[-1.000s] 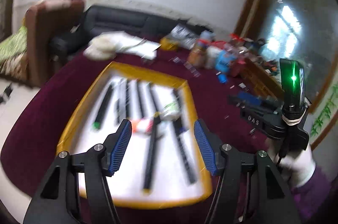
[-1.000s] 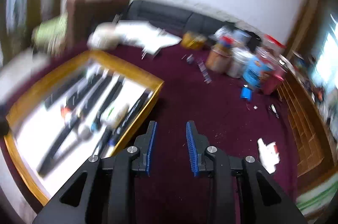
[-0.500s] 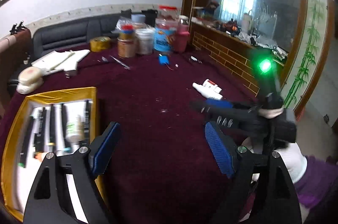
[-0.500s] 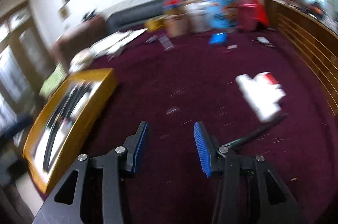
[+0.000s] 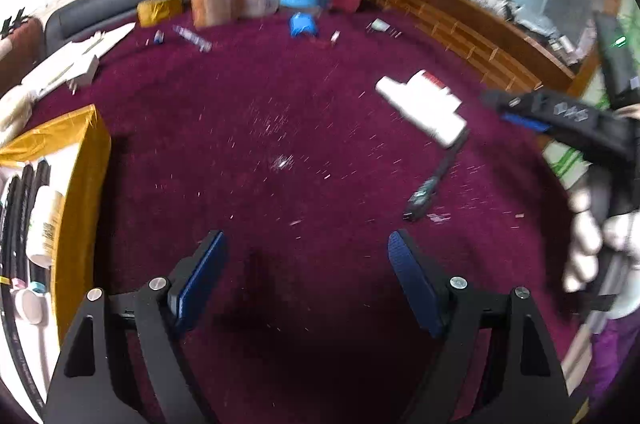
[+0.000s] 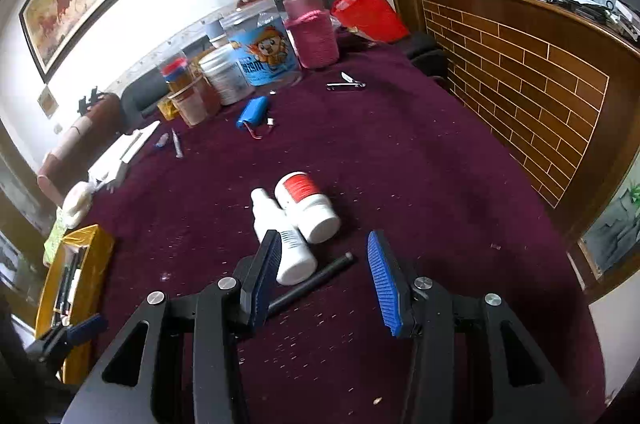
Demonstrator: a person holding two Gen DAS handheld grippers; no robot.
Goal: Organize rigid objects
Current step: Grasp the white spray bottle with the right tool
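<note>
Two white bottles lie side by side on the maroon cloth: a slim one (image 6: 280,236) and a wider one with a red label (image 6: 308,204). A black pen (image 6: 308,284) lies just in front of them. My right gripper (image 6: 324,276) is open and empty, low over the pen, with the slim bottle by its left finger. The bottles (image 5: 420,108) and pen (image 5: 432,180) also show in the left wrist view, far right. My left gripper (image 5: 308,272) is open and empty over bare cloth. A gold-rimmed tray (image 5: 86,160) holding pens and a small bottle sits at its left.
Jars and tubs (image 6: 256,56) stand at the table's far side, with a blue battery pack (image 6: 252,114) and nail clippers (image 6: 346,86) in front. Papers (image 6: 120,152) lie far left. A brick-patterned wooden counter (image 6: 540,92) borders the right. The tray (image 6: 80,264) shows at lower left.
Both grippers swung right, away from the tray. The right gripper opened wider and came down over the pen and bottles. The left gripper stayed open.
</note>
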